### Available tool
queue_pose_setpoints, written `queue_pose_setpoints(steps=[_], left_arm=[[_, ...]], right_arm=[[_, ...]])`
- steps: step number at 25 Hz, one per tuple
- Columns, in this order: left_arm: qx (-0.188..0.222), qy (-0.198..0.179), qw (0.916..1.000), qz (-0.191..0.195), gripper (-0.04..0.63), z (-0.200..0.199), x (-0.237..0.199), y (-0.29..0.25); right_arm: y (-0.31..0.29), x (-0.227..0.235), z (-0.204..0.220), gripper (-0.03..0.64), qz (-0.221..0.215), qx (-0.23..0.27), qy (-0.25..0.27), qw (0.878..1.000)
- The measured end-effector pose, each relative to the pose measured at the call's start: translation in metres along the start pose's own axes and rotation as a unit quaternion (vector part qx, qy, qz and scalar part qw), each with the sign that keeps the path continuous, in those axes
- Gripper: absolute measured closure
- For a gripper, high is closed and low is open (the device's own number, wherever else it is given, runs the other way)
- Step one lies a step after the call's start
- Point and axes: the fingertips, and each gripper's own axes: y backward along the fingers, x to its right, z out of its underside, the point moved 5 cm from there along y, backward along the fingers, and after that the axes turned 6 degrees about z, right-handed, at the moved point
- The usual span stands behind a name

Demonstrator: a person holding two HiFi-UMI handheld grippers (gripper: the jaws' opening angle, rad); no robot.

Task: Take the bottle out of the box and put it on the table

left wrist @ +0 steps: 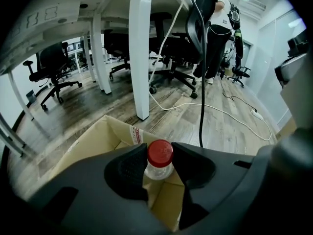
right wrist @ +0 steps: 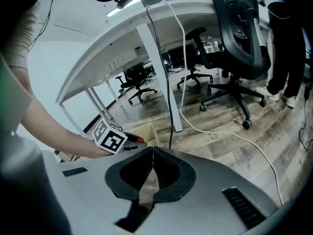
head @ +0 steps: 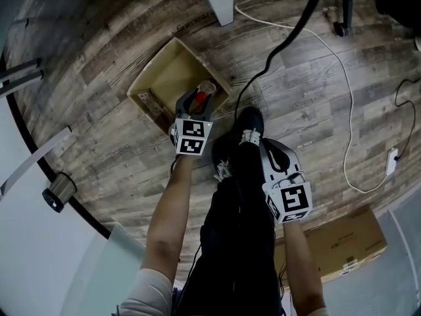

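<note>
Bottle: a clear plastic bottle with a red screw cap (left wrist: 159, 161) stands inside an open brown cardboard box (head: 162, 70), by the box's near right wall.
Bottle axis: the long axis runs roughly upright, with the cap on top and the clear body going down into the box; the exact tilt cannot be told.
Bottle and claw: the left gripper (head: 197, 100) reaches down into the box from the near side. The red cap sits right between its two dark jaw tips.
Left claw state: the jaws are partly apart and closed on the bottle at the cap and neck, one jaw on each side.
Right claw state: the right gripper (right wrist: 152, 149) has its jaws pressed together with nothing between them. It hangs near the person's right leg, well apart from the box.
In the way: the box's cardboard walls rise close on the bottle's near and right sides.
Around the box: it sits on a grey wood-plank floor (head: 99, 51). A black cable (head: 276, 51) lies just right of it and runs toward the person's black shoe (head: 250, 120).
Further out: a white cable (head: 343, 78) loops across the floor at far right. A white desk leg (left wrist: 140, 48) stands beyond the box, with black office chairs (left wrist: 53, 77) behind it.
Near right: a second brown cardboard box (head: 337, 242) lies flat on the floor.
</note>
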Motion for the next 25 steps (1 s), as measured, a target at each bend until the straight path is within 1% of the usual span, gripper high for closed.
queue_pose_setpoints(steps=[5, 12, 17, 25], left_arm=[[-0.005, -0.009, 0.9999, -0.001, 0.433, 0.002, 0.002, 0.012], [0.000, -0.006, 1.0000, -0.008, 0.433, -0.016, -0.001, 0.041], [0.014, -0.016, 0.9997, -0.013, 0.434, -0.048, -0.003, 0.076], [0.054, -0.036, 0.9978, -0.010, 0.434, -0.119, -0.004, 0.143]], right_arm=[[0.007, -0.005, -0.008, 0.577, 0.003, 0.005, 0.002, 1.000], [0.023, -0.009, -0.027, 0.577, 0.011, 0.006, -0.003, 1.000], [0.041, -0.024, -0.059, 0.577, 0.008, 0.015, 0.000, 1.000], [0.064, -0.054, -0.127, 0.577, -0.001, 0.035, 0.014, 0.999]])
